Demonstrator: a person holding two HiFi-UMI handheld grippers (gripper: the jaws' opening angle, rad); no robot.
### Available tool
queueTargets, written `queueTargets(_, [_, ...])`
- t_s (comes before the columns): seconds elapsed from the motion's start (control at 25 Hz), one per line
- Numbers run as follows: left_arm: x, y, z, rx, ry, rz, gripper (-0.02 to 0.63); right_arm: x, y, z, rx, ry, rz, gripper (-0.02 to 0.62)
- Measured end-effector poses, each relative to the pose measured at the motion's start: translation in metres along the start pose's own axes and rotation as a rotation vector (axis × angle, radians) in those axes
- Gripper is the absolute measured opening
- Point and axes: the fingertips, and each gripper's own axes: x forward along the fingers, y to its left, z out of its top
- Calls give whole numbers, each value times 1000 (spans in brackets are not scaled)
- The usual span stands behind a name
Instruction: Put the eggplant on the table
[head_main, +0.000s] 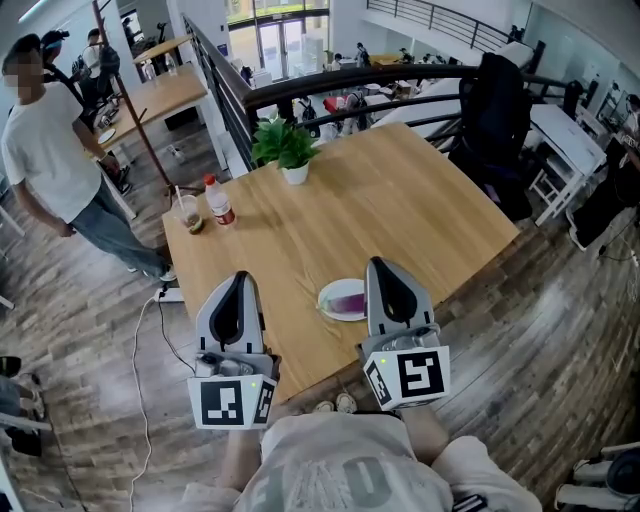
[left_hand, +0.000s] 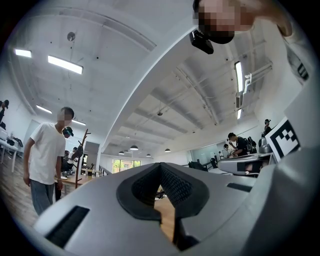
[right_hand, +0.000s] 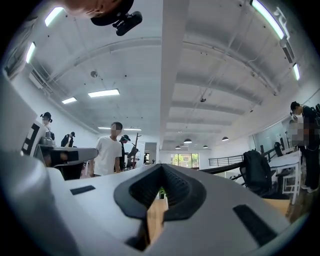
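Observation:
A purple eggplant (head_main: 348, 299) lies on a white plate (head_main: 328, 300) near the front edge of the wooden table (head_main: 400, 210). My right gripper (head_main: 378, 264) hangs just right of the plate and hides its right rim; its jaws are shut with nothing between them. My left gripper (head_main: 238, 278) hovers over the table's front left edge, well left of the plate, also shut and empty. In the left gripper view the left gripper (left_hand: 161, 170) points slightly upward across the room, and in the right gripper view the right gripper (right_hand: 161, 170) does the same; neither view shows the eggplant.
A potted plant (head_main: 286, 147) stands at the table's far edge. A red-capped bottle (head_main: 219, 201) and a cup (head_main: 189, 213) sit at the far left corner. A person (head_main: 50, 150) stands left of the table. A black chair (head_main: 497, 110) and a railing (head_main: 300, 90) lie beyond.

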Motion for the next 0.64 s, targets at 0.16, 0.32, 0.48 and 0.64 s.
queueTargets(0.16, [2, 2, -4, 2, 2, -3, 9, 2, 0, -2, 3, 5, -5, 18])
queueTargets(0.32, [4, 1, -4, 2, 2, -11, 9, 2, -1, -2, 0, 10, -13, 18])
queueTargets(0.48, [7, 1, -2, 3, -1, -11, 9, 3, -3, 0, 2, 13, -11, 18])
queueTargets(0.64, [10, -2, -4, 3, -1, -17, 9, 4, -6, -1, -4, 12, -13, 18])
